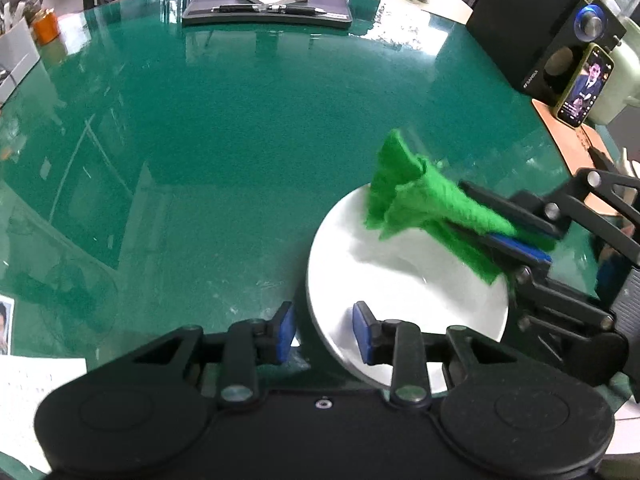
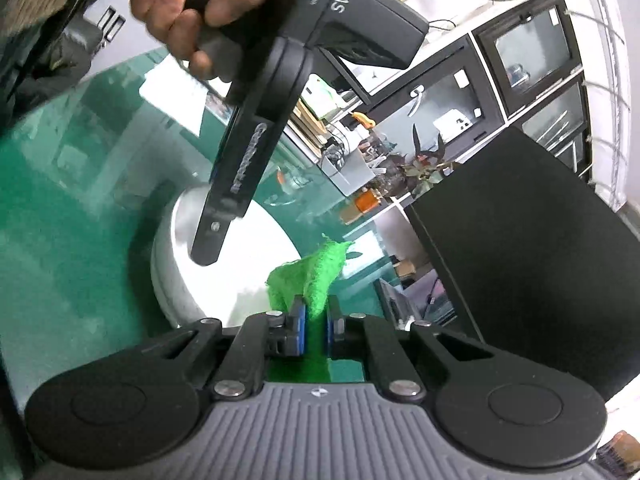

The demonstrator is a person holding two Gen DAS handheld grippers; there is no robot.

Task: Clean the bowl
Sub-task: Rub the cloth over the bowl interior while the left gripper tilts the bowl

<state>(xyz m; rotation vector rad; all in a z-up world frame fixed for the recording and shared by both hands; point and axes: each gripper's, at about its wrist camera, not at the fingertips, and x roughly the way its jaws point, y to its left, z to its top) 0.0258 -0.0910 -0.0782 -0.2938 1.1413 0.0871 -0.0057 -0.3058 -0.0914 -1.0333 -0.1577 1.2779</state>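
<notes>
The right tool [image 2: 314, 322] pinches a green cloth [image 2: 316, 278] — its jaws closed tight. Beyond, the left tool [image 2: 224, 216] hangs over the white bowl [image 2: 176, 264] on the green bench [image 2: 72, 280].

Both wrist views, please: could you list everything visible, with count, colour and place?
bowl: one, white, on the table's right side.
cloth: one, bright green, over the bowl's far rim.
table: one, green glass top.
phone: one, screen lit, propped at far right.
speaker: one, black, behind the phone.
pens: several, dark, on a black tray at the far edge.
left gripper: blue pads straddling the bowl's near rim, open.
right gripper: blue pads shut on the cloth.
</notes>
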